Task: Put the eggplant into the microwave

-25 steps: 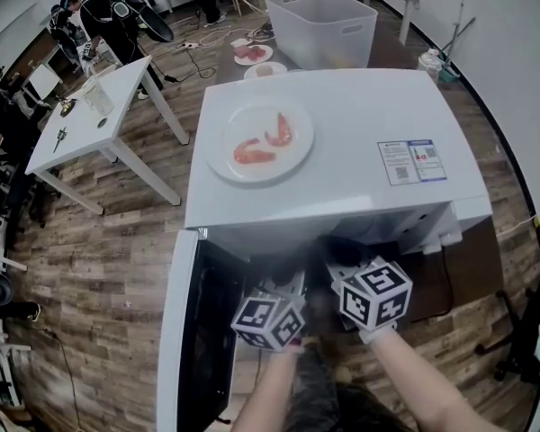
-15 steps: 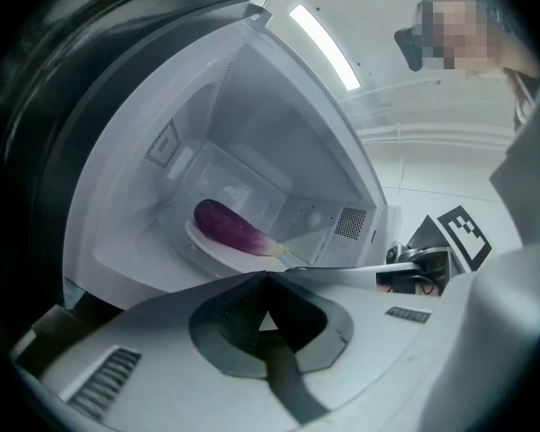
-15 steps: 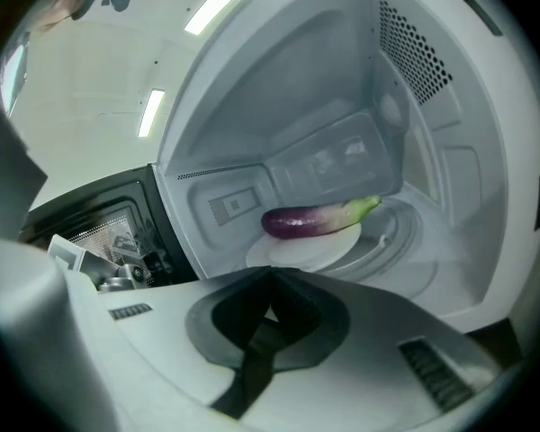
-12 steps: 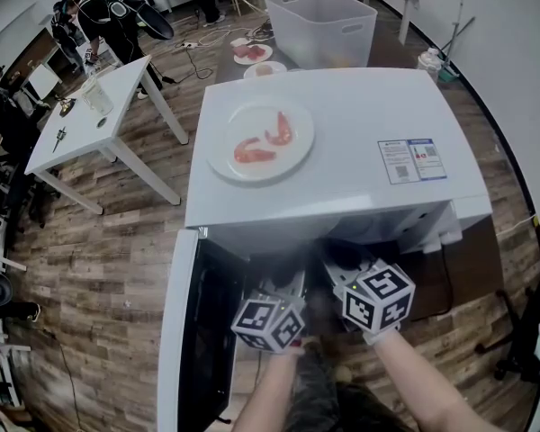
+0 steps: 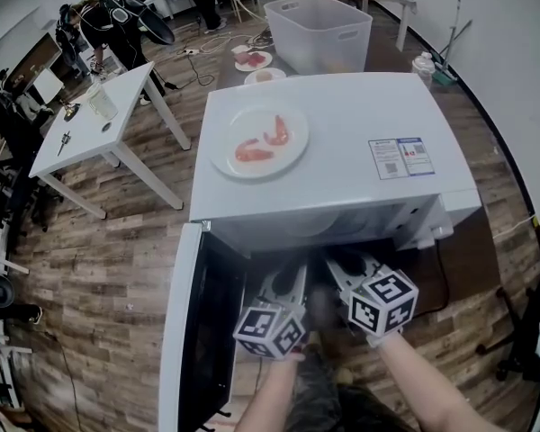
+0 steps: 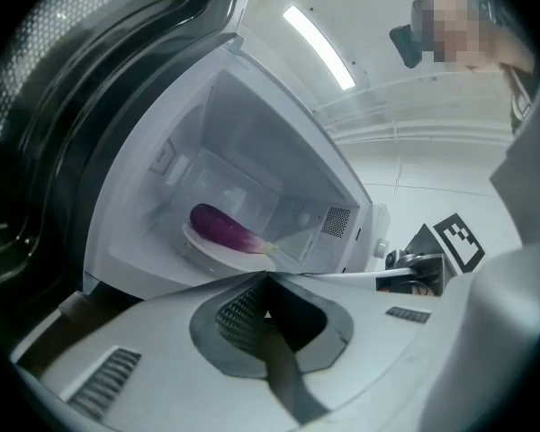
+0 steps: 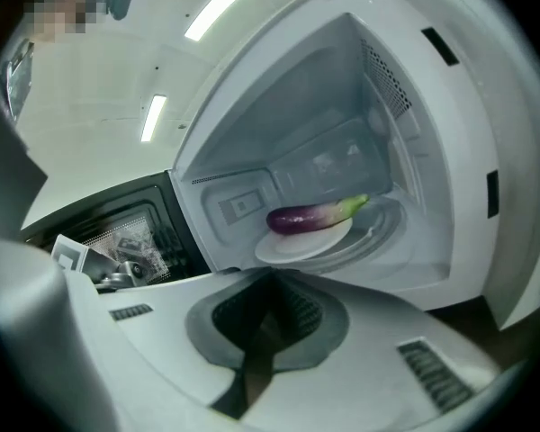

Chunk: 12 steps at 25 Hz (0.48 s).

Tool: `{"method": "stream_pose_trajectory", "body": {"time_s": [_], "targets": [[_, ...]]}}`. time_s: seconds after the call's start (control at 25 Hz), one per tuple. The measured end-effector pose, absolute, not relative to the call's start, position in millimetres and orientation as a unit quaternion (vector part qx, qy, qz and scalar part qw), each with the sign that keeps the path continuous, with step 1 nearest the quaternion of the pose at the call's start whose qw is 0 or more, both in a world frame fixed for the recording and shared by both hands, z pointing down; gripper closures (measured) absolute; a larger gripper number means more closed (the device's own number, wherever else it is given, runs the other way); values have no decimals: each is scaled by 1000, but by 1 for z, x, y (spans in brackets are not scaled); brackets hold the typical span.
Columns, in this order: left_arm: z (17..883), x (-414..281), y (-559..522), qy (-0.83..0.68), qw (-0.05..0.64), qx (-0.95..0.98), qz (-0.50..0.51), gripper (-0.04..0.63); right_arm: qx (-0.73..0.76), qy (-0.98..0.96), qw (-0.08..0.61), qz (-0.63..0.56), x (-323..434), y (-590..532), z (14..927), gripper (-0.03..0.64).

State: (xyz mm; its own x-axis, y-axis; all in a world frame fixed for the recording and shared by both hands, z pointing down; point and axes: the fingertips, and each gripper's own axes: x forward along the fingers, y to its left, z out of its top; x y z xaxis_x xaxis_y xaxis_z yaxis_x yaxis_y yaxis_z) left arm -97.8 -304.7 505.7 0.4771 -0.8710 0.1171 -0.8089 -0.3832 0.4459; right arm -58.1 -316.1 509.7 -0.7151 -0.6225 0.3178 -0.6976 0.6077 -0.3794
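Both the left hand-held gripper (image 6: 268,275) and the right hand-held gripper (image 7: 272,273) are seen closed, empty. The eggplant (image 7: 310,215) is laid on a plate (image 7: 292,245) inside the microwave (image 5: 342,124), surrounded by plank floor (image 5: 117,241) (top label (image 5: 399,158) cannot be read).

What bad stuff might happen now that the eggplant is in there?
The eggplant lies on a small plate with its green end past the rim, so a bump might roll it off. The shrimp plate sits on top of the microwave, and slamming the open door might jolt it.
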Motion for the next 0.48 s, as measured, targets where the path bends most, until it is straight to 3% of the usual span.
{"method": "stream_pose_trajectory", "body": {"time_s": [0.48], "targets": [[476, -92, -264, -508, 209, 833, -60, 595, 356, -908, 86, 205, -50, -275, 476, 618]]}}
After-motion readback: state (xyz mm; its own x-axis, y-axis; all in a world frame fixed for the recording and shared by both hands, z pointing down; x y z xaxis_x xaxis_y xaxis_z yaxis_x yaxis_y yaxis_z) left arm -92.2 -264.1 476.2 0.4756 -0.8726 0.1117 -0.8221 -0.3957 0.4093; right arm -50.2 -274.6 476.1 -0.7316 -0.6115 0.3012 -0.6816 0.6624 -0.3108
